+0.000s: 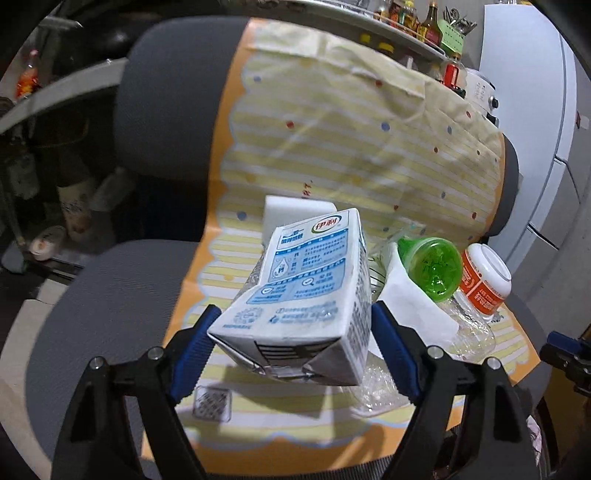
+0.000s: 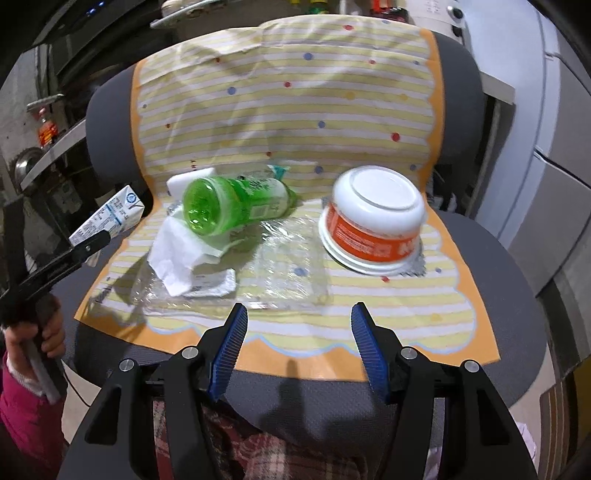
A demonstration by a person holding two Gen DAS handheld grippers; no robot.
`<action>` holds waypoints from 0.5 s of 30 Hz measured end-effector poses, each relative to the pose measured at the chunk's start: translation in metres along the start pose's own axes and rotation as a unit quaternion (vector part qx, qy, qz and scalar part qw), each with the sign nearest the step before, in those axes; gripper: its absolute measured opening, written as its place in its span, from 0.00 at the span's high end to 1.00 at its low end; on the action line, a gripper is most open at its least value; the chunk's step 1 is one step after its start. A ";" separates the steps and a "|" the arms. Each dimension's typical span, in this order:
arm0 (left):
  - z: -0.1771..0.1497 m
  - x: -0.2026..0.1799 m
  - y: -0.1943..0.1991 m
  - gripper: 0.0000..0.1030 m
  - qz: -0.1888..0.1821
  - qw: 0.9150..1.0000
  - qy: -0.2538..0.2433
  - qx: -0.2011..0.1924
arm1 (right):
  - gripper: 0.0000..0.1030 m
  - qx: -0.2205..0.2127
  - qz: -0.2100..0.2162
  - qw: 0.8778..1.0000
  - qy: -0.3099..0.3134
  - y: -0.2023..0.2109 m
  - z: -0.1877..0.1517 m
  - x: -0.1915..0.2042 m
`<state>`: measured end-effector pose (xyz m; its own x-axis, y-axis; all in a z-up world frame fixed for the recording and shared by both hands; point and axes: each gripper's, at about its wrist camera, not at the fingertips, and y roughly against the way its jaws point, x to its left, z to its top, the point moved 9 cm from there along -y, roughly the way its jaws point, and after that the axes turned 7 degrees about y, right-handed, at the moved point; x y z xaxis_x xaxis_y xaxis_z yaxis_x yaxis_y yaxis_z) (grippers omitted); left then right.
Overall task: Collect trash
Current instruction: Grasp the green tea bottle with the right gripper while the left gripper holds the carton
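Observation:
My left gripper [image 1: 295, 321] is shut on a white and blue milk carton [image 1: 306, 288] and holds it above the chair seat; the carton also shows at the left of the right wrist view [image 2: 110, 214]. My right gripper [image 2: 299, 317] is open and empty at the seat's front edge. On the striped mat [image 2: 369, 291] lie a green plastic bottle [image 2: 229, 206], a crumpled white tissue [image 2: 181, 254], clear plastic wrap [image 2: 284, 269] and an upturned white and orange bowl [image 2: 373, 225].
The mat covers a grey office chair [image 2: 498, 277]. A white foam block [image 2: 192, 181] lies behind the bottle. Shelves with bottles [image 1: 413, 18] stand behind, white cabinets [image 2: 561, 184] to the right. Plaid fabric [image 2: 288, 454] lies below the right gripper.

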<state>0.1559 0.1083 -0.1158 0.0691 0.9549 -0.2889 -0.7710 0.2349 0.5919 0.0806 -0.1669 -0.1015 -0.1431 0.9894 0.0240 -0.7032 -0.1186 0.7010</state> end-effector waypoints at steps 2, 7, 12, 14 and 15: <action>0.001 -0.002 0.006 0.23 0.004 1.000 -0.004 -0.007 | 0.42 -0.010 0.005 1.000 0.010 -0.003 0.013 0.010; 0.003 -0.003 0.010 0.22 0.011 1.000 -0.008 -0.010 | 0.33 -0.043 0.011 0.998 0.034 -0.023 0.058 0.038; 0.001 0.000 0.006 0.22 0.016 1.000 -0.003 -0.004 | 0.24 -0.052 0.005 0.998 0.043 -0.072 0.097 0.068; 0.000 0.002 0.005 0.22 0.016 1.000 0.001 0.001 | 0.21 -0.047 -0.006 0.998 0.041 -0.092 0.108 0.073; -0.001 0.003 0.004 0.22 0.016 1.000 0.003 0.003 | 0.20 -0.041 -0.006 0.998 0.037 -0.104 0.113 0.075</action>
<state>0.1523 0.1114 -0.1153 0.0415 0.9609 -0.2737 -0.7687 0.2057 0.6057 0.2218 -0.0712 -0.0922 -0.1832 0.9823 -0.0393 -0.7592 -0.1160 0.6404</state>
